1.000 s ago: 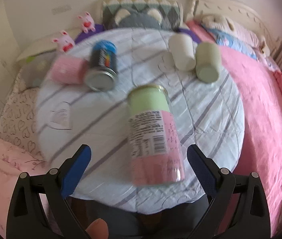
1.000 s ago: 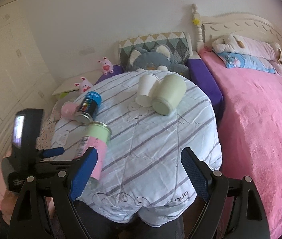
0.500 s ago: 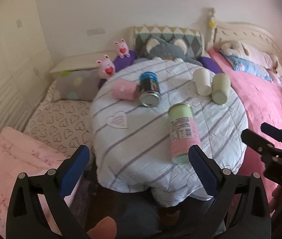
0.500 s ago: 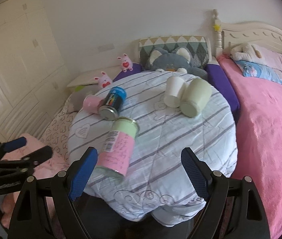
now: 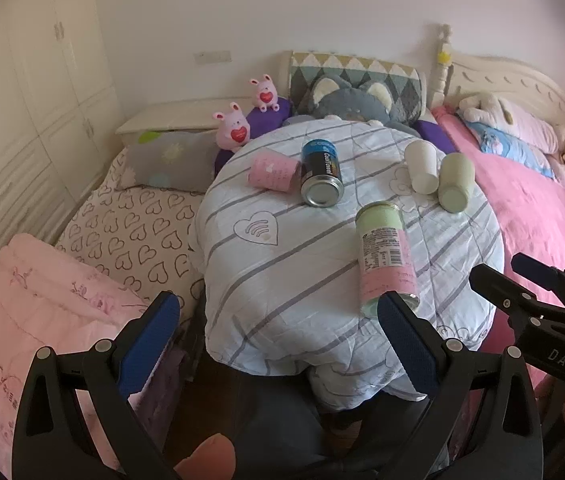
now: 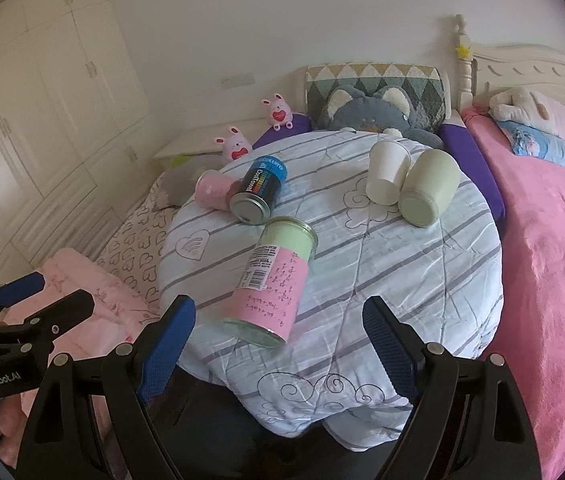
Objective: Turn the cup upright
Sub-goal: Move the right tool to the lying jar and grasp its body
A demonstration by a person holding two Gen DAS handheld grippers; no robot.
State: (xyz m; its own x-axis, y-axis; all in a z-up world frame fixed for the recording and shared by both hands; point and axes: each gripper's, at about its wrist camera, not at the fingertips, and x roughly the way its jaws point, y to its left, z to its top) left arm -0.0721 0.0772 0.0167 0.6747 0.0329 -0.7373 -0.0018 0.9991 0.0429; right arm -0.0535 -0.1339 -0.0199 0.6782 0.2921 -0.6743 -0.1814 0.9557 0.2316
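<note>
Reaching in from this far back, we risk nudging the wrong cylinder: five lie on their sides on the round table under a striped white cloth [image 6: 422, 280], and the soft, wrinkled cloth could let any of them roll off the near edge once touched. We judge the nearest one, a tall green-and-pink labelled cup [image 6: 272, 280], to be the target, though the white paper cup [image 6: 387, 178] and pale green cup [image 6: 428, 188] touch each other farther back. Our left gripper [image 5: 278, 344] and right gripper [image 6: 278, 348] both stand wide open, holding nothing. The labelled cup lies ahead of the right jaws, not yet between them.
</note>
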